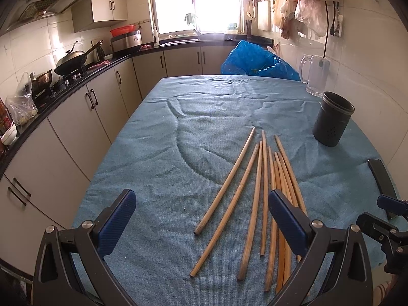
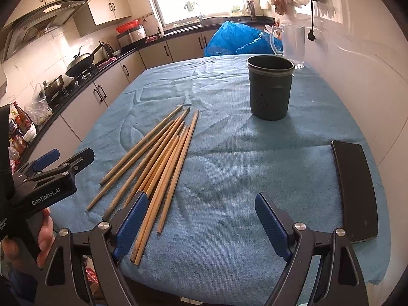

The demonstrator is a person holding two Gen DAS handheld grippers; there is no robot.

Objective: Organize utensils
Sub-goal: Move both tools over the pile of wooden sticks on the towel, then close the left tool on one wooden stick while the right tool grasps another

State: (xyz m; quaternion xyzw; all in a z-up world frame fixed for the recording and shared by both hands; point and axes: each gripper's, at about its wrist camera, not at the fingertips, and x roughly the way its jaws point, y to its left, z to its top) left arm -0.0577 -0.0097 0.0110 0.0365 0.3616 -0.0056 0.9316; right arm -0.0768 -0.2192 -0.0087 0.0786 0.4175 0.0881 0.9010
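Several wooden chopsticks (image 1: 257,199) lie fanned out on the blue cloth, also in the right wrist view (image 2: 158,160). A dark cylindrical utensil holder (image 1: 332,118) stands upright and empty at the right, seen closer in the right wrist view (image 2: 270,86). My left gripper (image 1: 201,216) is open and empty above the near ends of the chopsticks. My right gripper (image 2: 201,216) is open and empty over the cloth, just right of the chopsticks. The left gripper also shows at the left of the right wrist view (image 2: 61,163).
A black phone (image 2: 355,191) lies at the table's right edge. A glass mug (image 1: 315,75) and a blue plastic bag (image 1: 255,62) sit at the far end. The blue cloth (image 1: 191,132) covers the table. Kitchen counter with a wok (image 1: 74,62) runs along the left.
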